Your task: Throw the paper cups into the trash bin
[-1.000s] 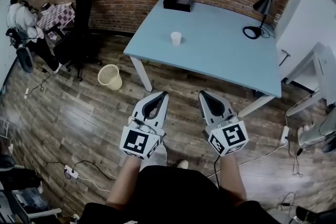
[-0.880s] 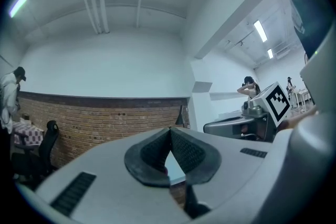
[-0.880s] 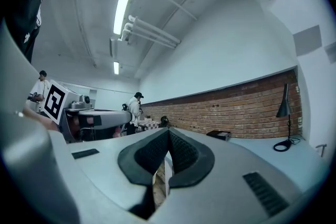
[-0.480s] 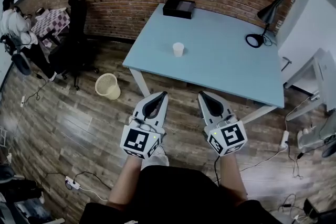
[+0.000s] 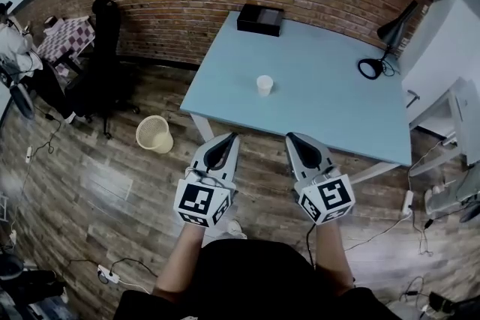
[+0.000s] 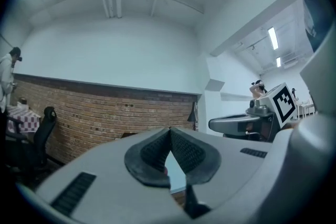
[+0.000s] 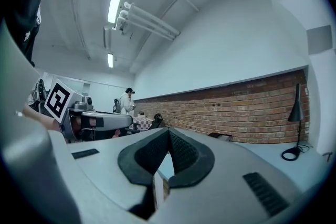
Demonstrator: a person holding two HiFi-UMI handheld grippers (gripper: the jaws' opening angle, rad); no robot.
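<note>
Paper cup point(image 5: 264, 85), well ahead of the left gripper point(image 5: 231, 135) and right gripper point(image 5: 290, 136), both closed empty, looks light and crushable; pinch its sidewall gently.

One paper cup point(image 5: 264, 85), one trash bin point(image 5: 154, 134), one table point(image 5: 322, 105), one lamp point(image 5: 393, 26), one black box point(image 5: 260, 19)

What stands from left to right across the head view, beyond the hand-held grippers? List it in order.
Office chair → trash bin → paper cup → desk lamp. The black box is left out, because it sits straight behind the cup, so its place in the order is unclear.
</note>
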